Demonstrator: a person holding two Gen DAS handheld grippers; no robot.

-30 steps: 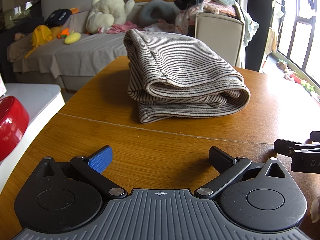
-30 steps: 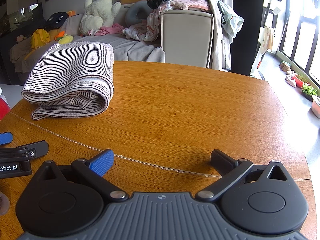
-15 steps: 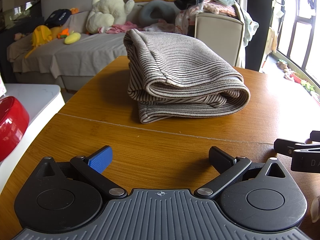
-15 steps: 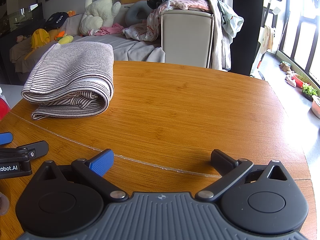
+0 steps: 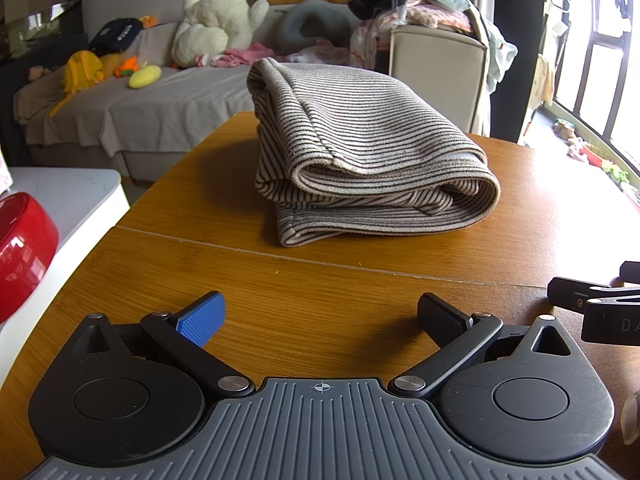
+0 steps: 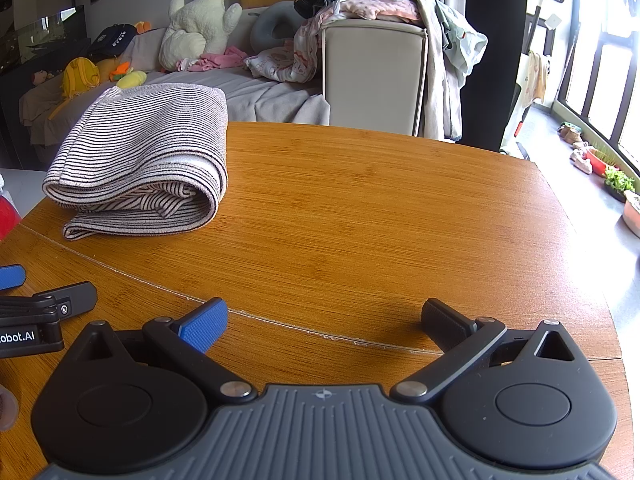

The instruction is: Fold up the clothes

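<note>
Striped top (image 5: 360, 160) sits folded in a thick stack on the wooden table (image 5: 320, 288), straight ahead of the left gripper (image 5: 320, 316) and well apart from it. From the right gripper (image 6: 324, 318) it's ahead and off to the left (rolled edge faces the gripper). Both grippers spread wide, holding nothing, low over bare table, side by side. Beyond the top: sofa (image 5: 160, 96) with a plush duck (image 5: 224, 12). Chair (image 6: 372, 76) piled with loose clothes (image 6: 380, 4) past the table's far edge.
</note>
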